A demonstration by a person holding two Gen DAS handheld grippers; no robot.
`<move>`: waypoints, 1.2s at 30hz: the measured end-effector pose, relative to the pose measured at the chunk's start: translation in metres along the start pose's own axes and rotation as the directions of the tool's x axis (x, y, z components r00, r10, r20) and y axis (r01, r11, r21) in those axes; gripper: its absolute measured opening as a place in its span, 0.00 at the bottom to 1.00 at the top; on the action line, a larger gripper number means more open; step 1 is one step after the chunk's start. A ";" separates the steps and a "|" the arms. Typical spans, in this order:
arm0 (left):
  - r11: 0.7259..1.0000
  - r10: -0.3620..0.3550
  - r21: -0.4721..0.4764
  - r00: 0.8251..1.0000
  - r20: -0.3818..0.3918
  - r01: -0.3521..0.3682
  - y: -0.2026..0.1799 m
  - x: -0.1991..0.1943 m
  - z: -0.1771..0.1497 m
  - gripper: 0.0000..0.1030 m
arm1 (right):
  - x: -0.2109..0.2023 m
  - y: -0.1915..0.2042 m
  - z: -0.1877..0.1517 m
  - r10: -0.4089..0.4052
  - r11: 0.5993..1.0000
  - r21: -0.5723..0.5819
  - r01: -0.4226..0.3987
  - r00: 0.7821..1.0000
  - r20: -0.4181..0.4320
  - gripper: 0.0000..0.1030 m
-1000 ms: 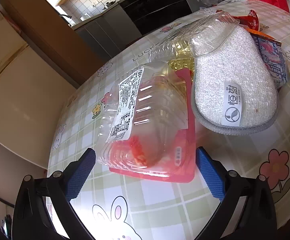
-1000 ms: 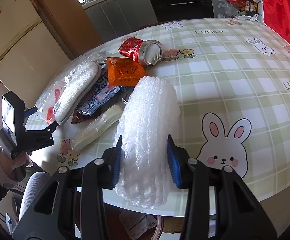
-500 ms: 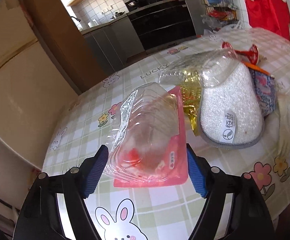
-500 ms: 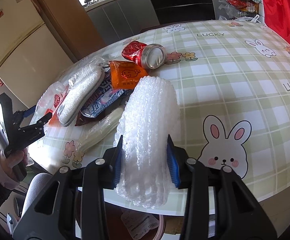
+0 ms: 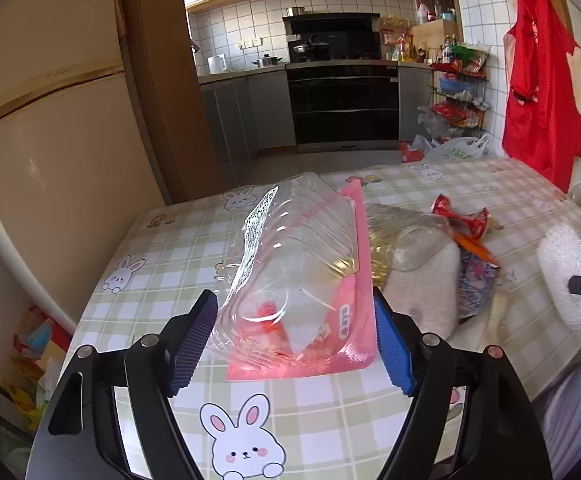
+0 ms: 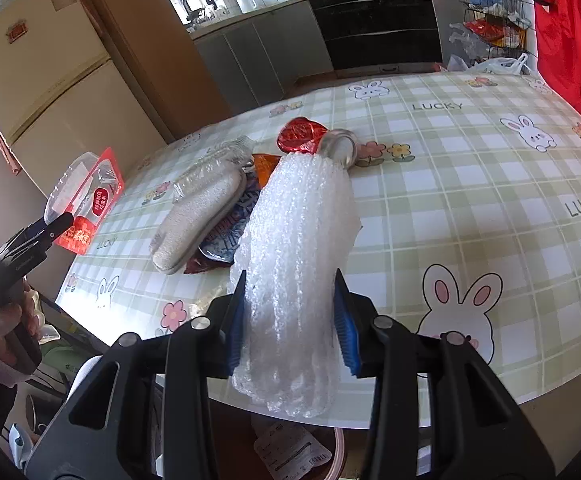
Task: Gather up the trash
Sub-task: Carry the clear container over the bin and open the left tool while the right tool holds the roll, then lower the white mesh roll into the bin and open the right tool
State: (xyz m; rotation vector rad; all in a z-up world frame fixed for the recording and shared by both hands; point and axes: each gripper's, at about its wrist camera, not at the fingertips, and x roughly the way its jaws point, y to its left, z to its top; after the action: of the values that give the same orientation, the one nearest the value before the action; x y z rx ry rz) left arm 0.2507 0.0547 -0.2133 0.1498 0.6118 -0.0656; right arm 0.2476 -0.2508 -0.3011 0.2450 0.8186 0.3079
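Observation:
My left gripper (image 5: 292, 342) is shut on a clear plastic clamshell pack with a pink card back (image 5: 302, 280) and holds it lifted and tilted above the table's left end; it also shows in the right wrist view (image 6: 84, 196). My right gripper (image 6: 292, 320) is shut on a roll of white bubble wrap (image 6: 298, 248) lying on the table near its front edge. Between them lies a pile: a white textured insole in clear plastic (image 6: 198, 212), a blue wrapper (image 6: 230, 228), an orange packet (image 6: 264, 164), a crushed red can (image 6: 322, 144).
The table has a green checked cloth with rabbits (image 6: 470, 184). A fridge (image 5: 50, 160) stands to the left, and kitchen cabinets with an oven (image 5: 342, 104) behind. A bin with trash (image 6: 290, 452) sits under the table's front edge.
My left gripper closed on the clamshell pack and lifted it off the table, tilting it up. The right gripper stayed shut on the bubble wrap and barely moved.

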 end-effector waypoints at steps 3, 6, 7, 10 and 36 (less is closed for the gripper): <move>0.996 -0.083 -0.045 0.996 0.013 0.083 -0.006 -0.025 0.005 0.72 | -0.018 0.013 0.005 0.017 1.000 -0.021 -0.016 0.999 0.035 0.39; 0.978 -0.182 -0.104 0.983 0.017 0.183 -0.010 -0.050 0.005 0.72 | -0.040 0.025 0.009 0.034 0.999 -0.039 -0.031 0.996 0.077 0.39; 0.969 -0.213 -0.123 0.977 0.012 0.213 -0.012 -0.057 0.004 0.72 | -0.048 0.029 0.010 0.040 0.998 -0.044 -0.036 0.995 0.092 0.39; 0.933 -0.314 -0.188 0.949 -0.005 0.308 -0.018 -0.076 -0.003 0.72 | -0.071 0.041 0.012 0.053 0.997 -0.063 -0.045 0.990 0.134 0.39; 0.827 -0.537 -0.238 0.841 -0.069 0.508 -0.066 -0.126 -0.040 0.43 | -0.155 0.065 -0.004 0.063 0.994 -0.100 -0.039 0.968 0.242 0.39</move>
State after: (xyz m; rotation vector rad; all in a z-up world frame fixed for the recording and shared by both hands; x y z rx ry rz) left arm 0.1180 -0.0016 -0.1808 -0.2301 0.7773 -0.5291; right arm 0.1336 -0.2457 -0.1780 0.2104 0.5521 0.3562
